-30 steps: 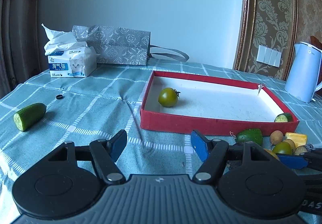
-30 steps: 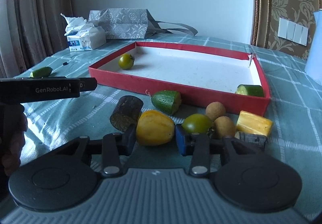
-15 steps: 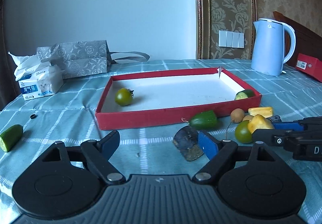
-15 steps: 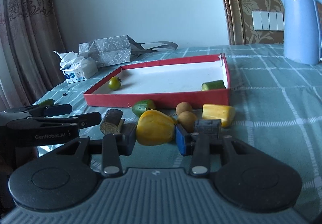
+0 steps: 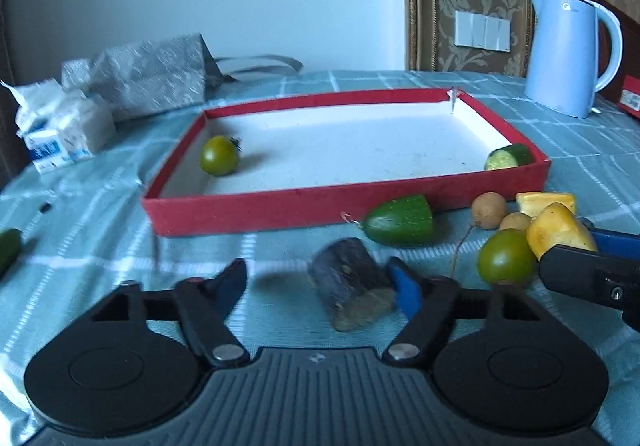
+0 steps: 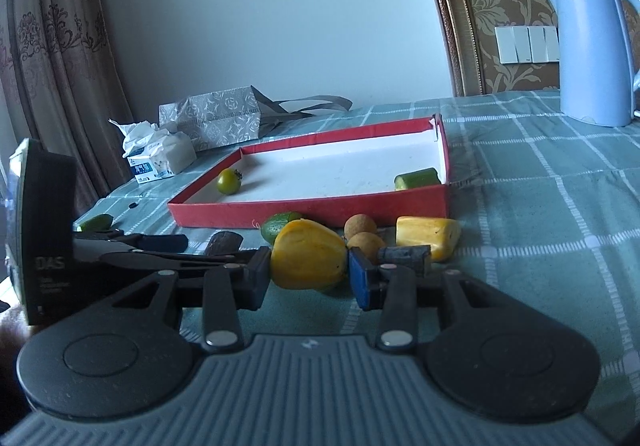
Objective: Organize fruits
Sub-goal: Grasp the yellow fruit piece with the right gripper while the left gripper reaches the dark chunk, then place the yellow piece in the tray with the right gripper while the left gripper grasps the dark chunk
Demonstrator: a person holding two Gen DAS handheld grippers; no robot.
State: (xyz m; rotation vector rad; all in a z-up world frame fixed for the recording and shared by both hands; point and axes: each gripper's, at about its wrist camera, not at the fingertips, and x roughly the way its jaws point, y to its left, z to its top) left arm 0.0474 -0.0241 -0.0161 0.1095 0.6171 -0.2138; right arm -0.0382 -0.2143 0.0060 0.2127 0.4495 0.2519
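My right gripper (image 6: 310, 280) is shut on a yellow fruit chunk (image 6: 308, 260), held just above the cloth in front of the red tray (image 6: 312, 211). My left gripper (image 5: 320, 286) is closing around a dark purple piece (image 5: 352, 282). The blue pad touches it and the other finger stands apart. In the tray lie a green tomato (image 5: 219, 155) and a cucumber piece (image 5: 508, 157). In front of the tray lie a green cucumber end (image 5: 400, 221), two longans (image 5: 489, 209), another green tomato (image 5: 506, 256) and a second yellow chunk (image 6: 428, 236).
A cucumber piece (image 6: 96, 221) lies far left on the checked cloth. A tissue pack (image 5: 60, 133) and a grey gift bag (image 5: 148, 77) stand at the back left. At the back right stands a blue kettle (image 5: 568, 53). A small dark block (image 6: 404, 256) sits behind my right finger.
My left gripper swung right and forward until the dark purple piece came between its fingers, which have narrowed. My right gripper turned, keeping its hold on the yellow chunk.
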